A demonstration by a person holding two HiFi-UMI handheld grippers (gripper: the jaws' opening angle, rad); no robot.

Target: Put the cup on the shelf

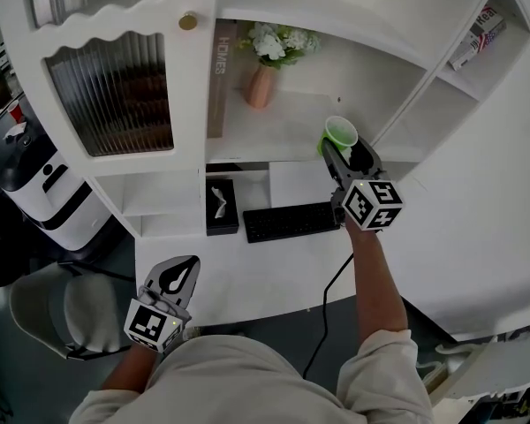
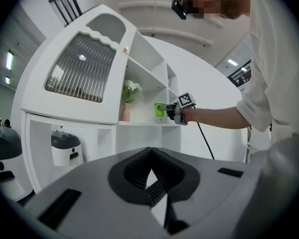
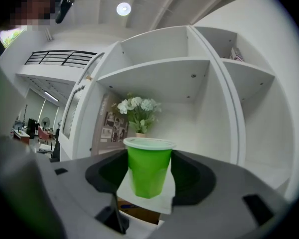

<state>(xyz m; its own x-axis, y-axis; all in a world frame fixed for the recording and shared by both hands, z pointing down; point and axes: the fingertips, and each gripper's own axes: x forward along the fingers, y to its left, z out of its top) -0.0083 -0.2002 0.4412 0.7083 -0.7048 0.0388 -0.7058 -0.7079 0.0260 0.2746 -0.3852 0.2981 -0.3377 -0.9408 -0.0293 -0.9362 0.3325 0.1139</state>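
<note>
A green cup (image 1: 340, 133) with a pale rim stands upright between the jaws of my right gripper (image 1: 346, 153), which is shut on it. In the head view the cup hangs over the front right part of the white shelf (image 1: 278, 135), near the partition. The right gripper view has the cup (image 3: 148, 166) dead centre in the right gripper (image 3: 149, 171), with the shelf bay behind it. My left gripper (image 1: 181, 276) hangs low by the desk's front edge, shut and empty. The left gripper (image 2: 150, 156) looks toward the cup (image 2: 160, 109) from afar.
A pink vase of white flowers (image 1: 263, 82) and an upright book (image 1: 219, 78) stand at the back left of that shelf. Below lie a black keyboard (image 1: 290, 221) and a black tissue box (image 1: 221, 206). A ribbed-glass cabinet door (image 1: 115, 95) is at the left.
</note>
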